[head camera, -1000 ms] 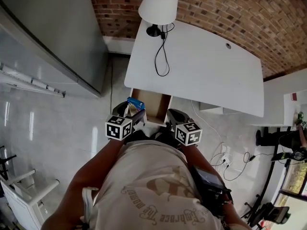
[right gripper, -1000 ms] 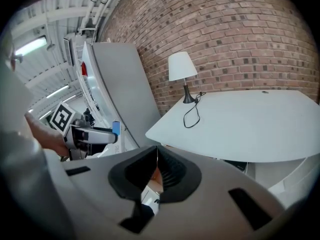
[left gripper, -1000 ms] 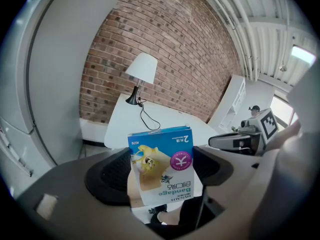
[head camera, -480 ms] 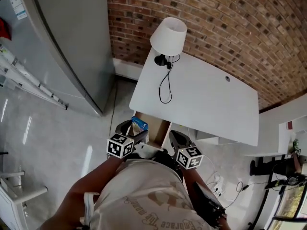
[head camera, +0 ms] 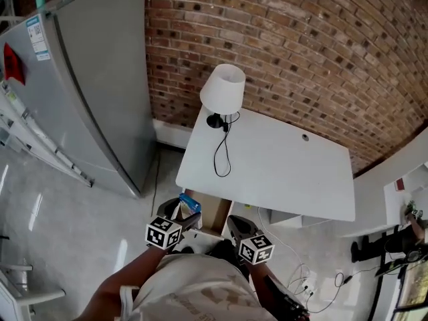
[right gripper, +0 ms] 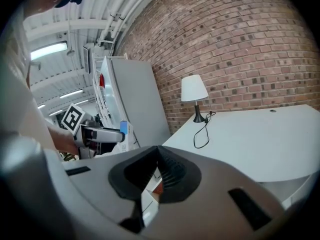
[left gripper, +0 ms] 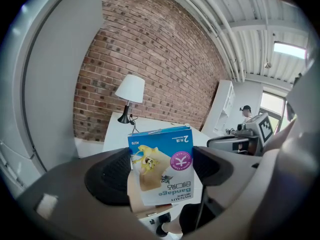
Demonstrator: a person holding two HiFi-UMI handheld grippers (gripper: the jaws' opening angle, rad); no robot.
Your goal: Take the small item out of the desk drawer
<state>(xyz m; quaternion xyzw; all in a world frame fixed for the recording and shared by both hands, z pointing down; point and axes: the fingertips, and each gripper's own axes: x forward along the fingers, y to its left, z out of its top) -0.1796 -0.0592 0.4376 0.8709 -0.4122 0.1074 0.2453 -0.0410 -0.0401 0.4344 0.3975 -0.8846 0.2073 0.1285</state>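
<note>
Two grippers are held low before a smooth white desk (head camera: 281,172). At far left, a tall grey fridge (head camera: 100,85) with a flat door is seen above a glossy pale floor (head camera: 60,212). The left gripper (left gripper: 160,171) is clamped on a small blue-and-white cardboard bandage box (left gripper: 162,166), held over the left edge of the open wood-lined drawer (head camera: 212,216). A white conical lamp (head camera: 223,89) and its looped black cord (head camera: 219,156) are set on the desk's left end. The right gripper (right gripper: 159,171) is seen with its ribbed jaws pressed together. Rough red brick wall (head camera: 301,52) is seen behind.
</note>
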